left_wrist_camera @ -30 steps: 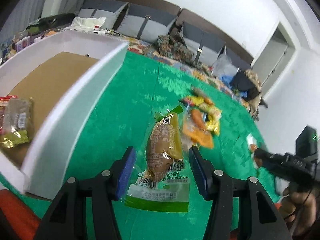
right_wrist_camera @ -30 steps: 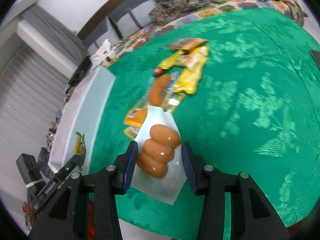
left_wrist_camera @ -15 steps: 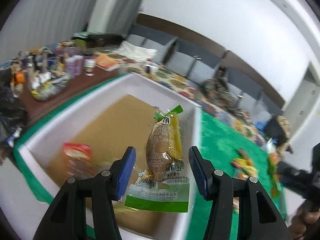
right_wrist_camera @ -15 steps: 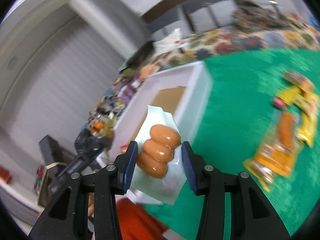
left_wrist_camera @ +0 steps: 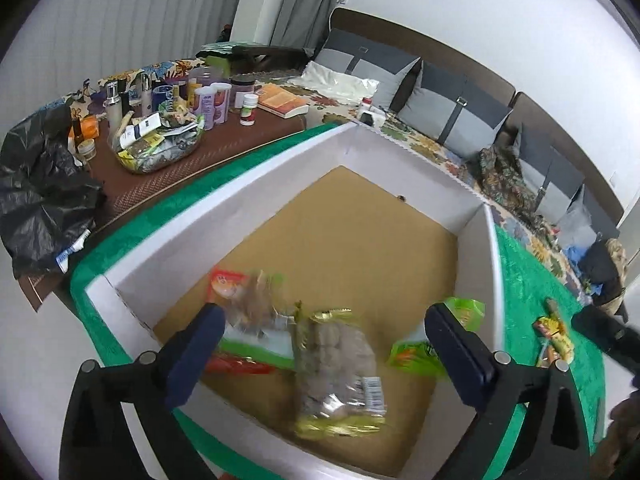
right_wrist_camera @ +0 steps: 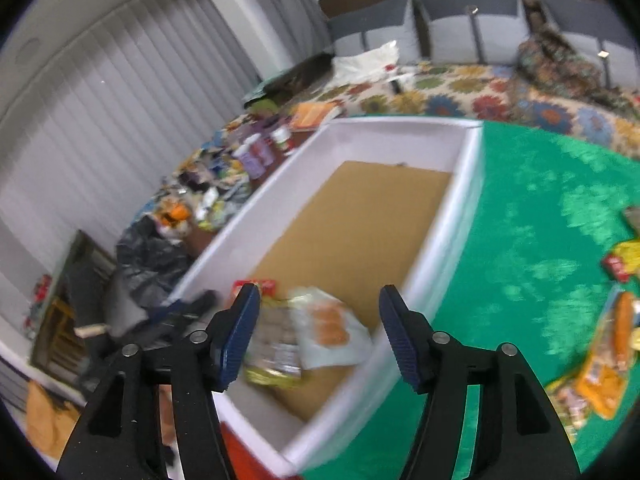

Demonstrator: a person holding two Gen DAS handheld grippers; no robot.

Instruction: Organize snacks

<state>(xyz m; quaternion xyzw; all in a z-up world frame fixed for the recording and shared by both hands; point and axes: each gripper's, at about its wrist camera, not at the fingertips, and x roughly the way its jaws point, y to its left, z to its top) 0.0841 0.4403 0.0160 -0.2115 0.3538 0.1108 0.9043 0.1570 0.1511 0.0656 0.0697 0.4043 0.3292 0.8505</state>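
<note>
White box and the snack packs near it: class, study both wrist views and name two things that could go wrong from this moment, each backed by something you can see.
1. The left gripper and right gripper, jaws just opened and holding nothing, both hang over the near end of the white box; they may collide.
2. Packs are heaping at that end, and the sausage pack lies close to the wall, so later drops might spill over.
</note>
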